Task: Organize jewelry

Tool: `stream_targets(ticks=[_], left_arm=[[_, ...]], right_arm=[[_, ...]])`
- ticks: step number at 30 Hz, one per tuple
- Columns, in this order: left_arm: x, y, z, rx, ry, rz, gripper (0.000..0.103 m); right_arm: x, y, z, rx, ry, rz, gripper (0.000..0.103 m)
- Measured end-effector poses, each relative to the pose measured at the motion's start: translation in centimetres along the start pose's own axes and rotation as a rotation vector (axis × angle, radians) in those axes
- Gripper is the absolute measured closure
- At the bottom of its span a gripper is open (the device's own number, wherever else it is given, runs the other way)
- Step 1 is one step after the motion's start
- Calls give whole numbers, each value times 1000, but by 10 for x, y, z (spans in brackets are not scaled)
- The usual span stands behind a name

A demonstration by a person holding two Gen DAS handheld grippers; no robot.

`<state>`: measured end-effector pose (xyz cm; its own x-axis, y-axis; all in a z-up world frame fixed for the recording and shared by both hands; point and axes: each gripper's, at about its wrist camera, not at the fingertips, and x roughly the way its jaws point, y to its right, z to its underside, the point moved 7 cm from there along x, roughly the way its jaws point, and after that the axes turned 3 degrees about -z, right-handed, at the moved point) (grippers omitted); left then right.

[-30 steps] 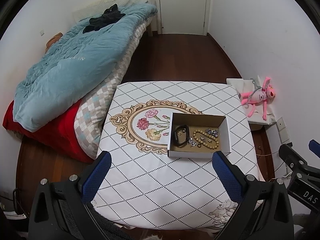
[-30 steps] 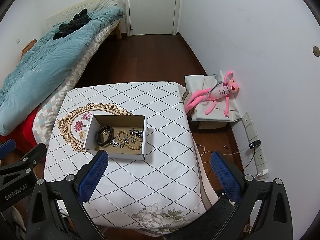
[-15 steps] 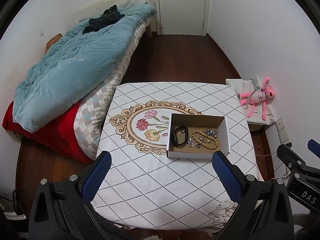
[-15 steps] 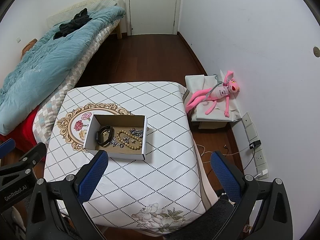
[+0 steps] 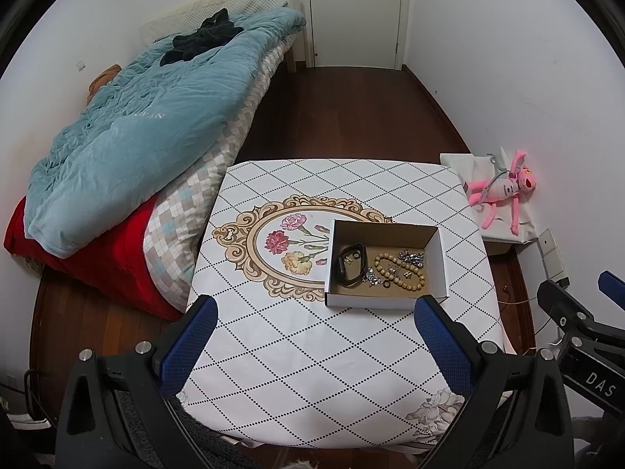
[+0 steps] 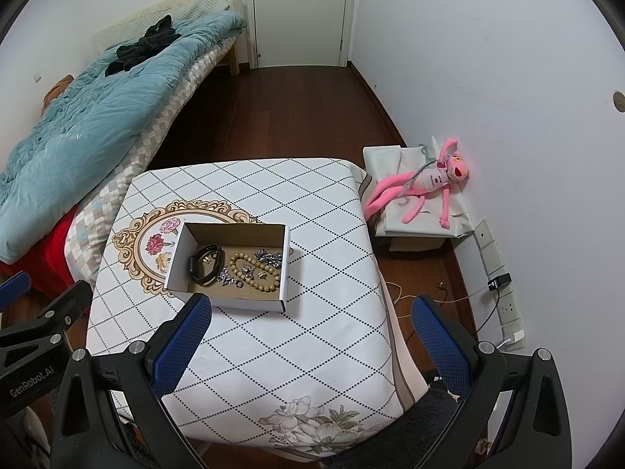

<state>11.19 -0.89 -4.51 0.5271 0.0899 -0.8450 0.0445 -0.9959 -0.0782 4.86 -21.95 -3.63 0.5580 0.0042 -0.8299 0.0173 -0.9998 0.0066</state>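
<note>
A small open cardboard box (image 5: 384, 301) (image 6: 230, 299) stands on the table with the diamond-patterned cloth (image 5: 297, 348) (image 6: 312, 312). Inside lie a black band (image 5: 349, 265) (image 6: 205, 264), a wooden bead bracelet (image 5: 398, 271) (image 6: 254, 269) and several small silver pieces (image 5: 412, 258) (image 6: 269, 256). My left gripper (image 5: 314, 340) is open and empty, held high above the table's near side. My right gripper (image 6: 312, 338) is open and empty, high above the table's near right part. Both are well short of the box.
A bed with a teal quilt (image 5: 148, 117) and red cover (image 5: 97, 258) touches the table's left side. A pink plush toy (image 6: 425, 183) lies on a low white box at the right wall. Wall sockets and cables (image 6: 500, 285) are at the right. A closed door (image 5: 355, 11) is at the back.
Both views have pulled back and up very slightly; the box and its contents have not moved. Both grippers stay open.
</note>
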Motion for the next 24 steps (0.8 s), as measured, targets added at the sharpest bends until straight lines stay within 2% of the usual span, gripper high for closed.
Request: stream_targets(ticks=[24], left_arm=[[-4, 1, 0, 3, 7, 7, 0]], right_arm=[[0, 3, -1, -6, -1, -2, 0]])
